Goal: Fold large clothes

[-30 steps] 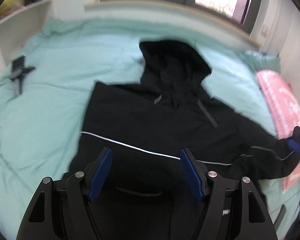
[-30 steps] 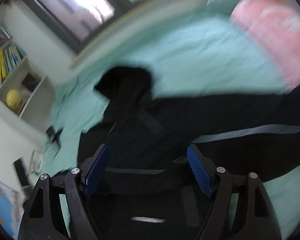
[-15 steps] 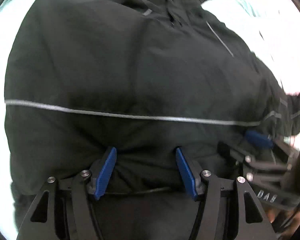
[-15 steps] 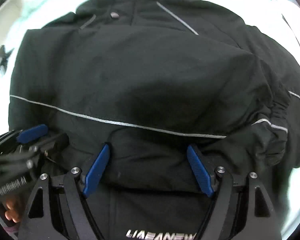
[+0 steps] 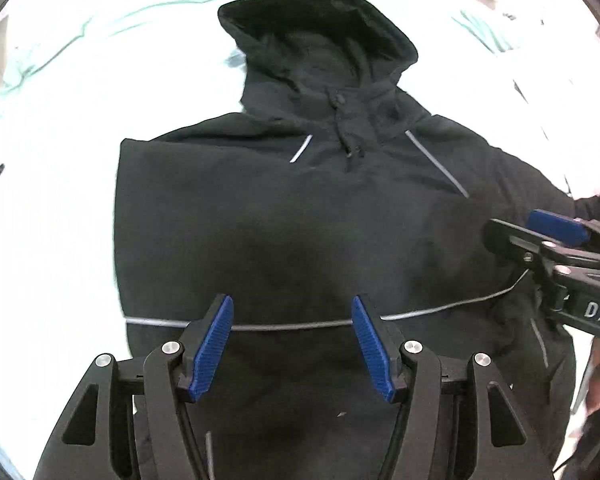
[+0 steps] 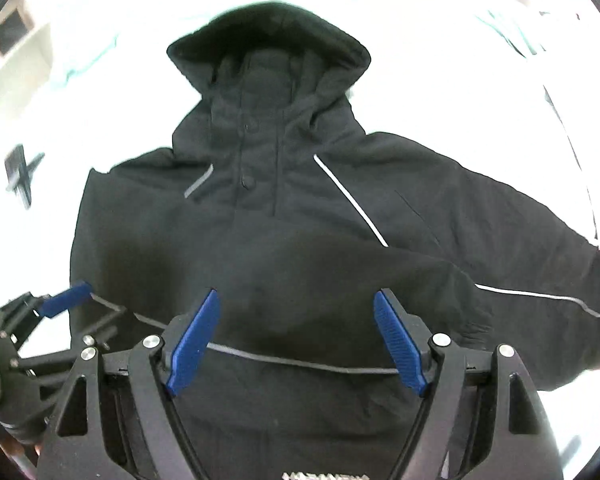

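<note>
Jacket [image 5: 320, 220], bulky but soft, lies mid-bed; left gripper [image 5: 292, 344] and right gripper [image 6: 296, 344], both wide open and empty, should pinch its hem.

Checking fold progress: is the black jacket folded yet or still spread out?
Partly folded. The black jacket lies flat, hood up; one sleeve is tucked across the body, the other sleeve still stretches sideways.

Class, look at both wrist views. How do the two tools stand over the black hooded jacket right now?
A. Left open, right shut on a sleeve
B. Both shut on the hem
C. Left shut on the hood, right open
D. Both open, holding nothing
D: the left tool and the right tool each show their blue pads spread wide apart, with the black hooded jacket lying flat beyond them and no cloth pinched between.
</note>
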A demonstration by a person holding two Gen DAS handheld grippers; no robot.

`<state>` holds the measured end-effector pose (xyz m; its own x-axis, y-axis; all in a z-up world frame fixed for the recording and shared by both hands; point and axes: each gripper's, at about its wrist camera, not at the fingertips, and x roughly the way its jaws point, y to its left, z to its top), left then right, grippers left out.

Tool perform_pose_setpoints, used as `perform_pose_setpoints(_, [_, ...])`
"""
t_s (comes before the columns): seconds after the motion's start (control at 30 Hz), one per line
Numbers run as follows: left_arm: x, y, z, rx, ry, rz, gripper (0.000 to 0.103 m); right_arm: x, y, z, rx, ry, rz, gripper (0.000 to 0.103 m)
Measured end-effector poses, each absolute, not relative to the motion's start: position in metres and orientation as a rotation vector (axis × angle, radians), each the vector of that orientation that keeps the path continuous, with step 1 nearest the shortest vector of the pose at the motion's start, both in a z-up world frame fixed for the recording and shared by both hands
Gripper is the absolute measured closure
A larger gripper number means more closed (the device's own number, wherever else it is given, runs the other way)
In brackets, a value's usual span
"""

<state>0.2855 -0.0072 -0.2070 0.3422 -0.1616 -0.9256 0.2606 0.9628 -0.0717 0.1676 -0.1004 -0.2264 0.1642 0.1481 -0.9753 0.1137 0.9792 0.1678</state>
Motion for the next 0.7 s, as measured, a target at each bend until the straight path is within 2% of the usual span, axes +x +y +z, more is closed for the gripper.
perform_pose_setpoints(0.27, [0.298, -0.015, -0.238, 0.05, 1.1, -0.218, 0.041, 0.156, -0.088, -0.27, 0.322, 1.329, -0.005, 0.023])
perform_pose_setpoints(0.47, [0.304, -0.012, -0.282, 0.091, 1.144, -0.194, 0.04, 0.144, -0.079, -0.311, 0.29, 1.411, 0.007, 0.022])
perform_pose_setpoints(0.7, [0.31, -0.019, -0.291, 0.143, 1.194, -0.188, 0.04, 0.158, -0.078, -0.321, 0.24, 1.533, 0.107, 0.021])
